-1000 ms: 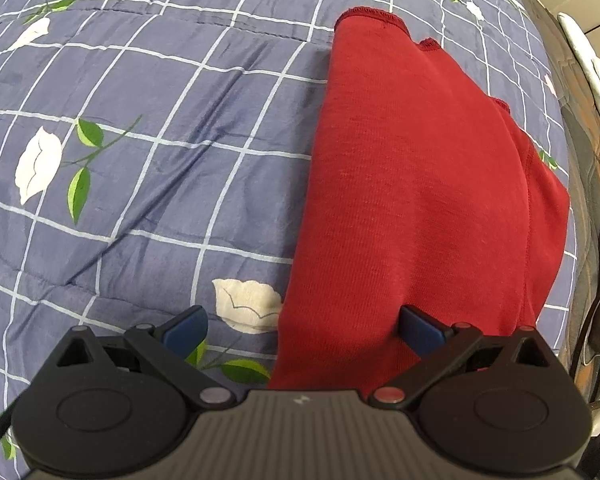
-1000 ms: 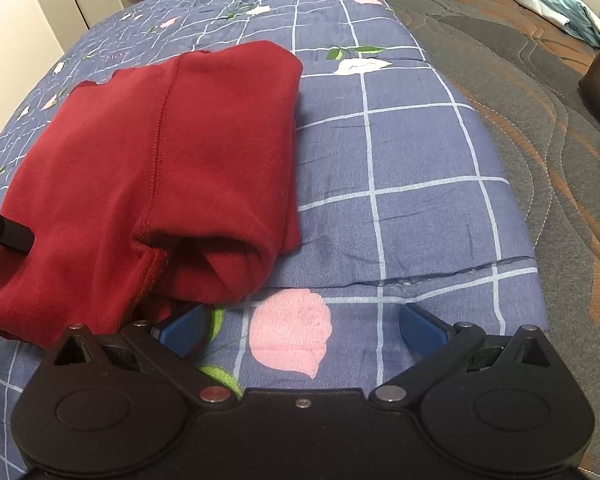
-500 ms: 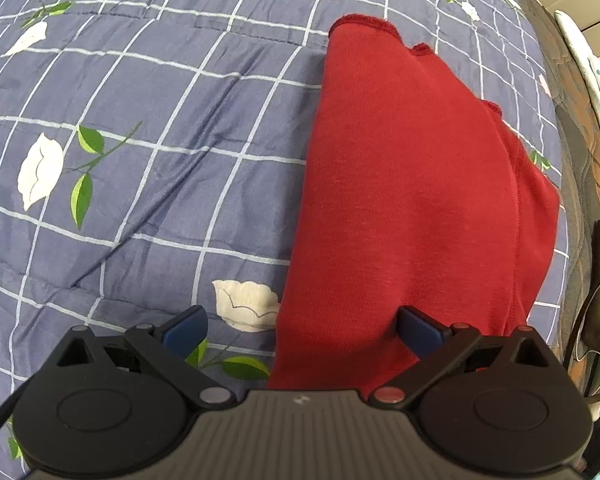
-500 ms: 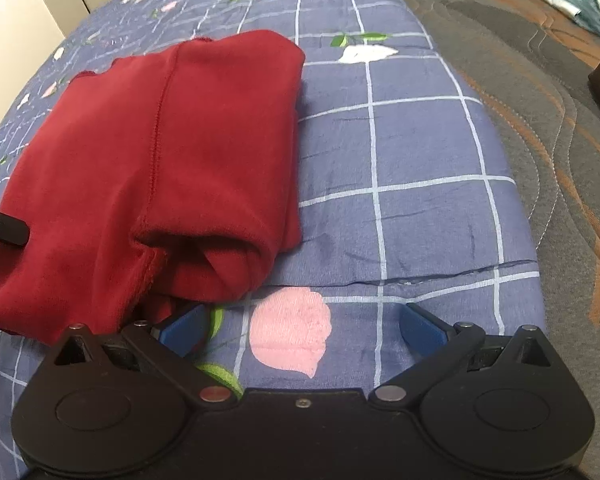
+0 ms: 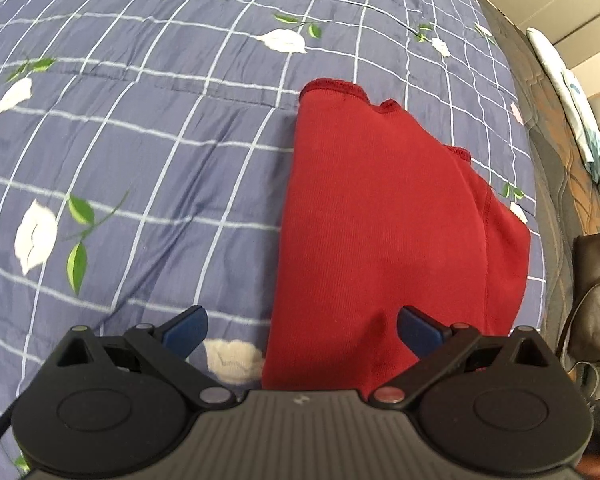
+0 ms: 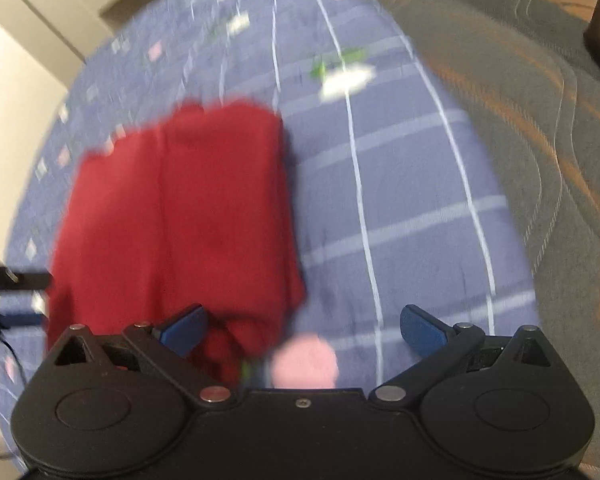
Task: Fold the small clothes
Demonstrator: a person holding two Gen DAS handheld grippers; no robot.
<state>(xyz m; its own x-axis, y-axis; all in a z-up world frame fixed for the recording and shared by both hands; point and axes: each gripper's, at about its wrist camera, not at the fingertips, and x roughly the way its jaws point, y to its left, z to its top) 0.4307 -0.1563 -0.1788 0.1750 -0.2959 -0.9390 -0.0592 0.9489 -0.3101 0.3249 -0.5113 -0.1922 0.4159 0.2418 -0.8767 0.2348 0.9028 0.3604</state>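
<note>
— What fills the frame?
— A blue checked floral quilt on the bed; a grey quilted cover at right, a cream wall upper left.
— The garment?
— Folded red garment at centre. Left tongs and right tongs gape — empty.

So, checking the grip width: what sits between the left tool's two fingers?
In the left wrist view, the near end of the folded red garment and a strip of quilt with a white flower print.
</note>
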